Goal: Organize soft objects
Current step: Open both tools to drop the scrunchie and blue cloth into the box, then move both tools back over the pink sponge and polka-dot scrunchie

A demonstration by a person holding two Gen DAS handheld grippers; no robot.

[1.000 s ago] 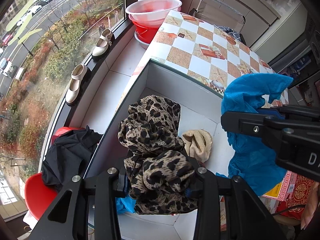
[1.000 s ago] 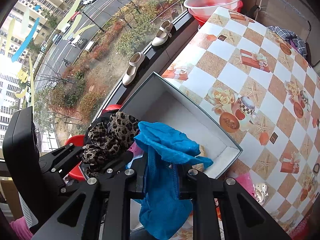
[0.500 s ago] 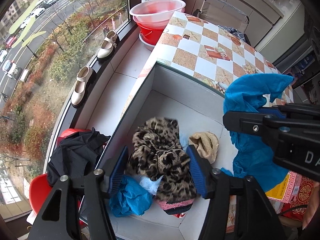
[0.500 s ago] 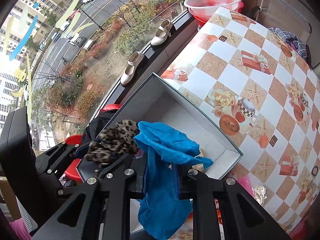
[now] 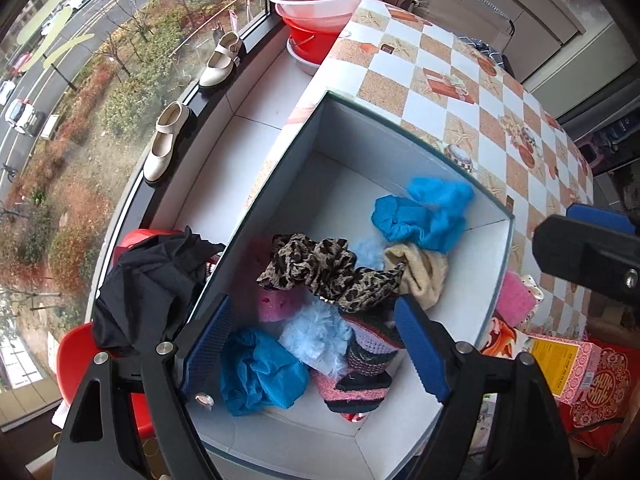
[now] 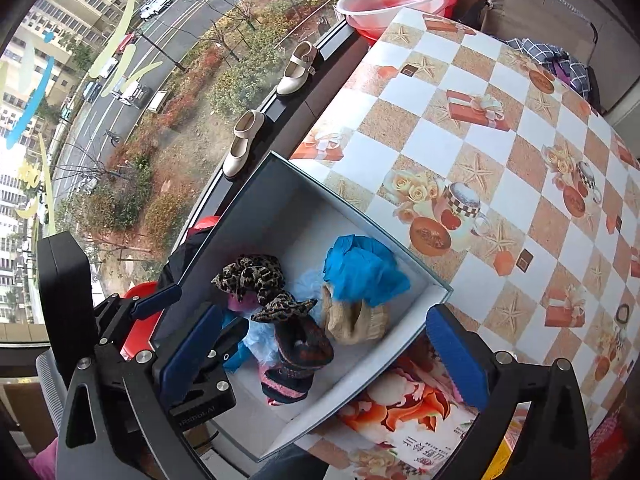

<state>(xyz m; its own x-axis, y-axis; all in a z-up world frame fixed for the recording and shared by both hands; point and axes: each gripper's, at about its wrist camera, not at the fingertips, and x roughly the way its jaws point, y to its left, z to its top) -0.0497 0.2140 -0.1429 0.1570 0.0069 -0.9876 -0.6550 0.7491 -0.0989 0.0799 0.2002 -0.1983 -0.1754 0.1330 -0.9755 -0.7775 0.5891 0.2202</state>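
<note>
Leopard-print cloth and blue cloth lie loose in the white box on the checked worktop (beside a window), both below the left gripper and right gripper, whose jaws have just opened and hold nothing.

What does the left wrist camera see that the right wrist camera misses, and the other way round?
Only the left wrist view shows the black garment on the red chair and the yellow packet.

Only the right wrist view shows the checked cloth at the table's far edge and the flower-printed bag.

Both show the box, the leopard-print cloth, the blue cloth and two shoes on the windowsill.
</note>
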